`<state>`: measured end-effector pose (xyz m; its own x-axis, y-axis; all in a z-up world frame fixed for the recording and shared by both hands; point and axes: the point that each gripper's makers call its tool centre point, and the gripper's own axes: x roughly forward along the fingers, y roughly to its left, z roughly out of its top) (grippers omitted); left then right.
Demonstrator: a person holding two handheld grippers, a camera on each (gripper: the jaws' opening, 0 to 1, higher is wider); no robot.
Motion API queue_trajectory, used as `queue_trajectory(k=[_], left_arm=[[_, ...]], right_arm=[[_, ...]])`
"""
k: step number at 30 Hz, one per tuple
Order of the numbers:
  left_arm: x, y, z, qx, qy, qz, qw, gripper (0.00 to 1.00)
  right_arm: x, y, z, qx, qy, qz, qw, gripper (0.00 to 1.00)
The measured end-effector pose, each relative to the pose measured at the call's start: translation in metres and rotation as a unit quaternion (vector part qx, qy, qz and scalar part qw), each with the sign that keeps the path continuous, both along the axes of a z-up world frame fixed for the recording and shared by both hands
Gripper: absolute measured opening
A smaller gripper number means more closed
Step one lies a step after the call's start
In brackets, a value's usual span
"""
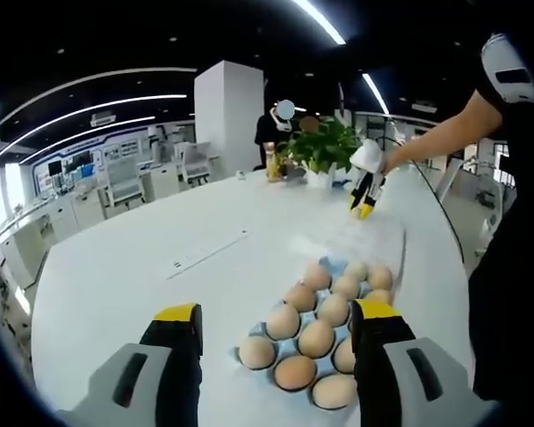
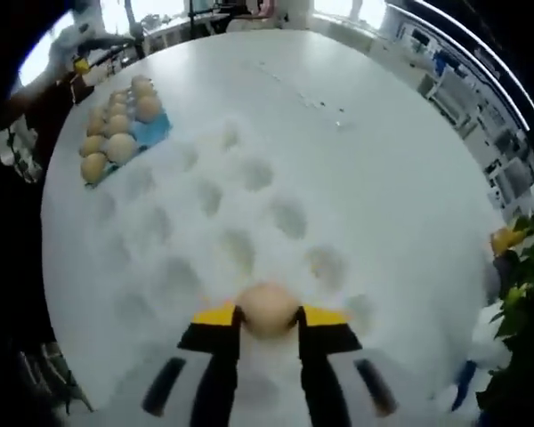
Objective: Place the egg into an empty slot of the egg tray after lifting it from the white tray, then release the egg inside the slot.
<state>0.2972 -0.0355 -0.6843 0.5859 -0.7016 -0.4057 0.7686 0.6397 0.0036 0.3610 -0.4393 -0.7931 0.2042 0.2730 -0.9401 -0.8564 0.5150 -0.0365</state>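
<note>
Egg in the right gripper's grip, blue tray far across the table

The right gripper (image 2: pixel 268 322), its yellow-tipped jaws closed onto the pale tan egg (image 2: pixel 268 309), holds it low over the white moulded tray (image 2: pixel 249 213) of empty dimples. The blue egg tray (image 2: pixel 154 132), crowded with brown eggs, lies well ahead and to the left in the right gripper view, so the carry looks like a long forward-left reach. From the left gripper view that blue tray sits just beyond the left gripper (image 1: pixel 278 322), whose jaws stand wide apart with nothing between them. The left one is nearer, yet the right has the egg. A free slot cannot be made out.
</note>
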Motion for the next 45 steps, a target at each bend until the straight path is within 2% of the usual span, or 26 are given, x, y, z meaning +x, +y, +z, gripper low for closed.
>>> queue_trajectory(k=[5,9,12,13,15,17,18,21,22,24,26,35,45], left_arm=[[0.001,-0.003,-0.002,0.002,0.002,-0.003,1.0000,0.69],[0.002,-0.004,-0.002,0.004,0.001,-0.005,1.0000,0.69],[0.004,-0.004,-0.002,0.002,0.001,-0.003,1.0000,0.68],[0.004,-0.004,-0.002,0.003,0.000,-0.004,1.0000,0.68],[0.004,-0.006,-0.001,-0.001,0.001,-0.005,1.0000,0.68],[0.003,-0.005,-0.002,0.004,0.000,-0.007,1.0000,0.68],[0.003,-0.004,-0.002,0.005,0.000,-0.006,1.0000,0.68],[0.003,0.000,0.000,0.000,-0.001,0.000,1.0000,0.68],[0.004,0.001,0.000,0.002,-0.003,0.001,1.0000,0.68],[0.004,0.001,0.001,0.001,-0.004,0.001,1.0000,0.69],[0.004,0.001,0.001,0.001,-0.004,0.001,1.0000,0.69],[0.002,0.001,0.001,0.001,-0.005,-0.001,1.0000,0.69],[0.000,0.003,0.001,-0.002,-0.005,0.001,1.0000,0.69]], right_arm=[[-0.001,0.001,-0.005,-0.025,0.023,0.045,0.9984,0.27],[-0.001,0.001,-0.007,-0.023,0.032,0.062,0.9973,0.27],[-0.002,0.000,-0.007,-0.019,0.030,0.050,0.9981,0.26],[-0.002,0.000,-0.007,-0.016,0.024,0.015,0.9995,0.25],[-0.003,-0.002,-0.003,-0.007,0.012,0.021,0.9997,0.24],[-0.003,-0.002,0.001,0.012,0.007,0.001,0.9999,0.24],[-0.002,-0.002,0.005,0.021,0.002,-0.014,0.9997,0.24],[-0.002,-0.008,0.021,0.030,-0.011,-0.019,0.9993,0.24],[0.002,-0.010,0.029,0.034,-0.025,-0.020,0.9989,0.24],[-0.001,-0.010,0.038,0.051,-0.020,-0.032,0.9980,0.24],[-0.001,-0.010,0.040,0.044,-0.033,-0.022,0.9983,0.24],[-0.009,-0.001,0.045,0.058,-0.037,-0.019,0.9975,0.24],[-0.014,0.021,0.050,0.071,-0.037,0.000,0.9968,0.24]])
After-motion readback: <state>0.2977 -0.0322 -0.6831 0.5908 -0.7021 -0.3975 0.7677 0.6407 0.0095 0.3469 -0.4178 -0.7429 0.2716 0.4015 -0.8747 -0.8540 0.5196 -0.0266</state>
